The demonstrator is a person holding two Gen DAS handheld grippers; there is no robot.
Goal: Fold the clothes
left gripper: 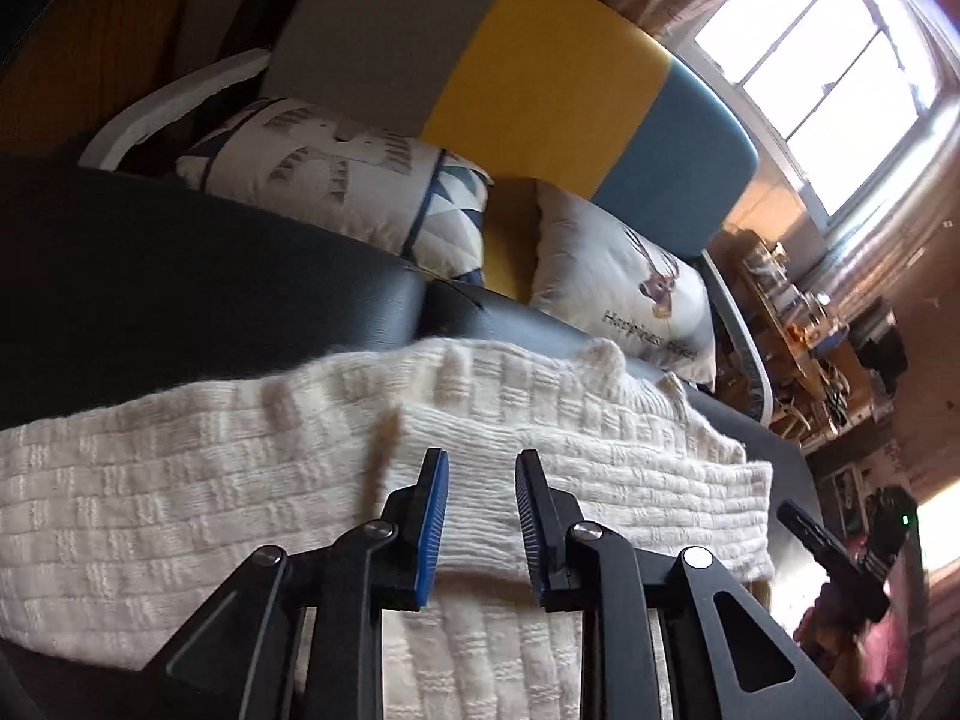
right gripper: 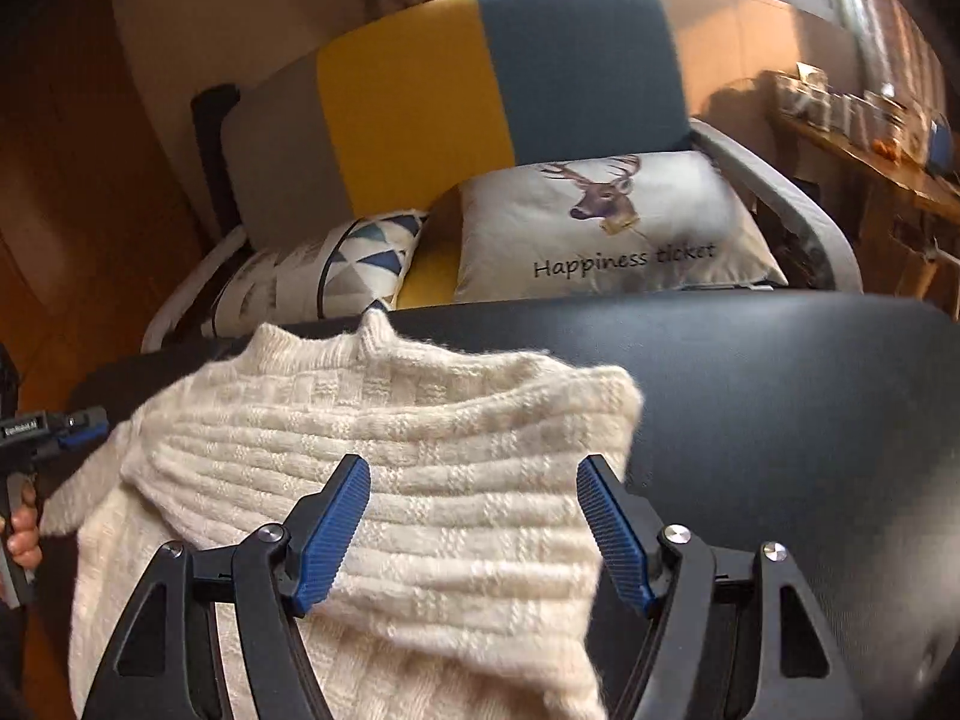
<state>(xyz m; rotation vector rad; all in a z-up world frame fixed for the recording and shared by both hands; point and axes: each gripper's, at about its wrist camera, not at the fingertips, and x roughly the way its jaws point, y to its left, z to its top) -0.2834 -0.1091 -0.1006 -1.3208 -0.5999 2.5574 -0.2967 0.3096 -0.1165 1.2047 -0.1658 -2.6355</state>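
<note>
1. Closest in, the left gripper (left gripper: 482,468): blue-padded fingers (left gripper: 433,516) standing apart with a modest gap, nothing between them, poised over the sweater (left gripper: 240,480).
2. Over to the right gripper (right gripper: 474,480): its jaws are spread wide, blue ribbed pads (right gripper: 333,534) on either side of the knit, gripping nothing.
3. The sweater is a cream, chunky knit with a blocky basket-weave texture and ribbed bands, slightly fuzzy at the edges. It lies on the black cushion (left gripper: 150,276), partly folded: in the left view a ribbed layer is doubled over the body, forming a thick edge just ahead of the fingertips.
4. In the right view the sweater (right gripper: 390,450) shows its far edge bunched up, with a small peak of knit sticking up at the back, and the right-hand corner rounded over itself. Its near part spills toward the camera between the fingers.
5. At the left edge of the right view, a hand (right gripper: 24,531) holds the other tool's handle, just beside the sweater's edge.
6. Beyond the cushion, a chair (right gripper: 420,108) with grey, yellow and blue panels carries two pillows: a triangle-print pillow (right gripper: 354,264) and a deer pillow (right gripper: 600,228) reading "Happiness ticket".
7. Furthest back, a bright window (left gripper: 840,72) and a cluttered wooden shelf (right gripper: 870,138).
</note>
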